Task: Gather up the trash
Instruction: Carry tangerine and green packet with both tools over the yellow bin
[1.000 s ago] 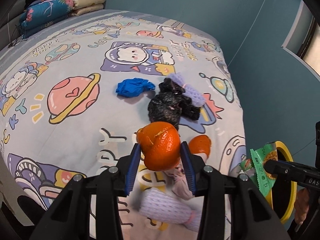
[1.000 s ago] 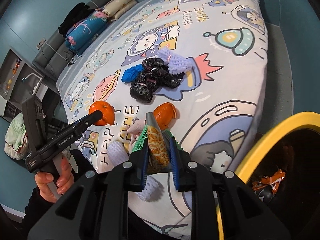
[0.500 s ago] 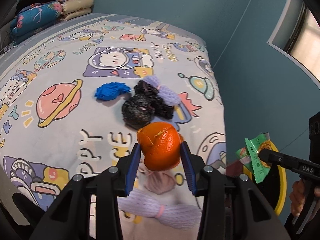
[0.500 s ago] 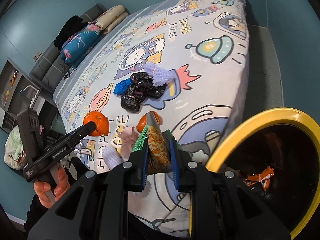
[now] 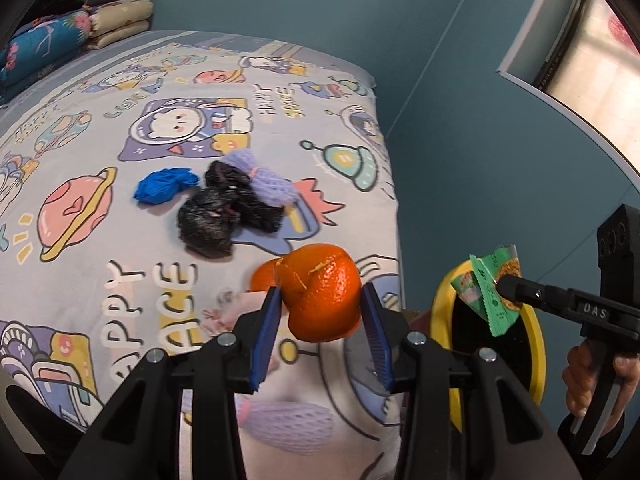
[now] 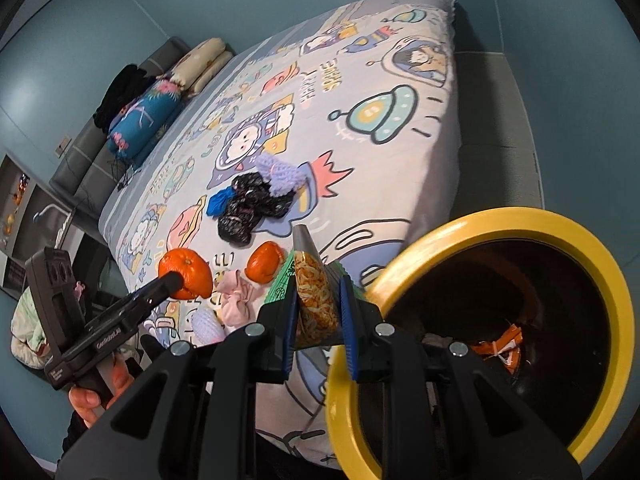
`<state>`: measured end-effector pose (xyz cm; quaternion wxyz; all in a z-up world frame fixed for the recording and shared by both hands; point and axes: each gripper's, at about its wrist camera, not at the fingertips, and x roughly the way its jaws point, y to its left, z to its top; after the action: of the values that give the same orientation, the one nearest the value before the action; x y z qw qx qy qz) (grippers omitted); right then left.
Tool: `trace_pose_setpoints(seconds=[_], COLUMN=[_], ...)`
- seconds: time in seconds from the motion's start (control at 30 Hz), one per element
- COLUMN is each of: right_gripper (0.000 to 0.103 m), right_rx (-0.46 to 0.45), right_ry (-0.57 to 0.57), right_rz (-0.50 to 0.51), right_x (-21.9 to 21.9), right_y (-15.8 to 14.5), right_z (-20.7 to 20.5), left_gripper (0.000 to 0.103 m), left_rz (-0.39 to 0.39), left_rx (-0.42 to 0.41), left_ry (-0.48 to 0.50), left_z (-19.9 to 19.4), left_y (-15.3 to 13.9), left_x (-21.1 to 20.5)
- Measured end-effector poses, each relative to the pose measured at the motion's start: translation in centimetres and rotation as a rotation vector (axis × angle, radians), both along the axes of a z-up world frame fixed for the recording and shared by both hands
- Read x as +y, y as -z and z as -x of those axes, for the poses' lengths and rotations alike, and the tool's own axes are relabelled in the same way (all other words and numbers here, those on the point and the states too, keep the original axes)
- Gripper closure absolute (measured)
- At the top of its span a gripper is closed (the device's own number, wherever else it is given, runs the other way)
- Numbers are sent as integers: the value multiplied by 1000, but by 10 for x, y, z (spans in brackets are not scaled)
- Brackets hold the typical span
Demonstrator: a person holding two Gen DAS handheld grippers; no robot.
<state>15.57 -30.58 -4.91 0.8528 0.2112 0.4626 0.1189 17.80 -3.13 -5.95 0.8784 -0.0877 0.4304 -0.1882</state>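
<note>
My left gripper (image 5: pixel 320 312) is shut on an orange peel (image 5: pixel 320 292), held above the near edge of the bed; it also shows in the right wrist view (image 6: pixel 186 274). My right gripper (image 6: pixel 316 308) is shut on a green snack wrapper (image 6: pixel 314 296), held by the rim of the yellow trash bin (image 6: pixel 500 220); the wrapper (image 5: pixel 490 288) hangs over the bin (image 5: pixel 442 300) in the left wrist view. On the bed lie a second orange peel (image 6: pixel 264 262), black bags (image 5: pixel 216 220), a blue glove (image 5: pixel 164 186), purple foam nets (image 5: pixel 266 184) and a pink wad (image 6: pixel 238 296).
The bed (image 5: pixel 100 120) has a cartoon space sheet. Pillows (image 5: pixel 60 40) and dark clothes sit at its head. Teal walls surround it and a window (image 5: pixel 592 40) is at right. The bin holds an orange wrapper (image 6: pixel 500 344). Another foam net (image 5: pixel 288 424) lies near the bed's edge.
Both grippers have swung right toward the yellow bin with their loads. The bin mouth now fills more of the right wrist view, and the wrapper sits over its rim.
</note>
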Motion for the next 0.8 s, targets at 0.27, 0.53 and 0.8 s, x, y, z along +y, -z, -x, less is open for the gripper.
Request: trace_pose_setpoints(seconds=[0.27, 0.53, 0.8], right_gripper=[84, 84, 84], right_rx=[-9, -22, 1], right_ry=[64, 127, 183], right_rz=[-3, -1, 0], right_x=[-28, -53, -75], right_y=[-2, -6, -2], right_z=[9, 21, 31], left_gripper=[64, 64, 64], left_rz=[-5, -6, -9], left_rx=[-7, -9, 3], left_ry=[74, 157, 245], left_z=[11, 23, 29], left_y=[-8, -13, -9], left_x=[-32, -65, -96])
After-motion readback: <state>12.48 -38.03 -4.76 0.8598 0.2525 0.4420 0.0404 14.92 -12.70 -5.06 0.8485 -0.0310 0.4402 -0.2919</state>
